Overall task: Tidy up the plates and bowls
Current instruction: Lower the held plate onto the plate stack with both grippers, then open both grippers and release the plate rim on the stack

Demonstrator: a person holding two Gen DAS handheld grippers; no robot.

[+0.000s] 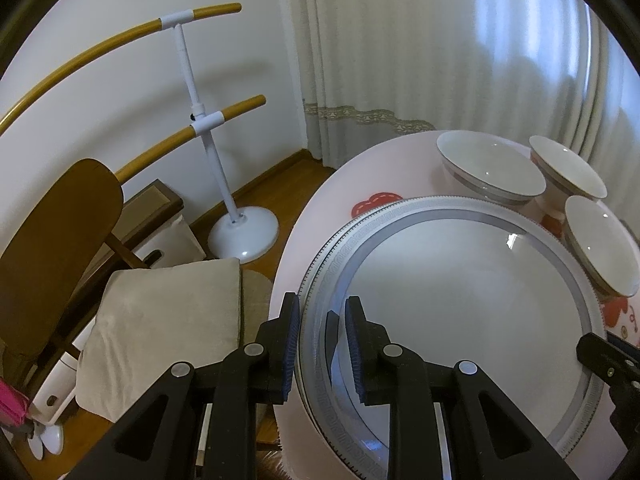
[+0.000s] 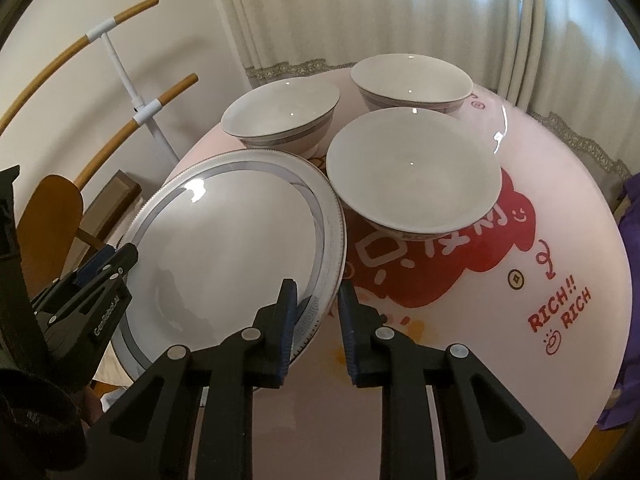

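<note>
A large white plate (image 1: 460, 312) with a grey patterned rim lies at the near left of the round pink table (image 2: 560, 208); a second rim shows just beneath it. My left gripper (image 1: 321, 299) straddles its left rim, one pad outside and one on the plate, shut on it; it also shows as the left gripper (image 2: 120, 256) in the right wrist view. My right gripper (image 2: 316, 284) clamps the plate (image 2: 224, 248) at its near right rim. Three white bowls (image 2: 412, 176) (image 2: 280, 112) (image 2: 412, 80) stand upright behind the plate, the nearest touching its edge.
A wooden chair (image 1: 56, 248) with a beige cushion (image 1: 160, 320) stands left of the table. Behind it is a white stand (image 1: 204, 120) with curved wooden bars. Curtains hang at the back. A purple cloth (image 2: 630, 240) shows at the table's right edge.
</note>
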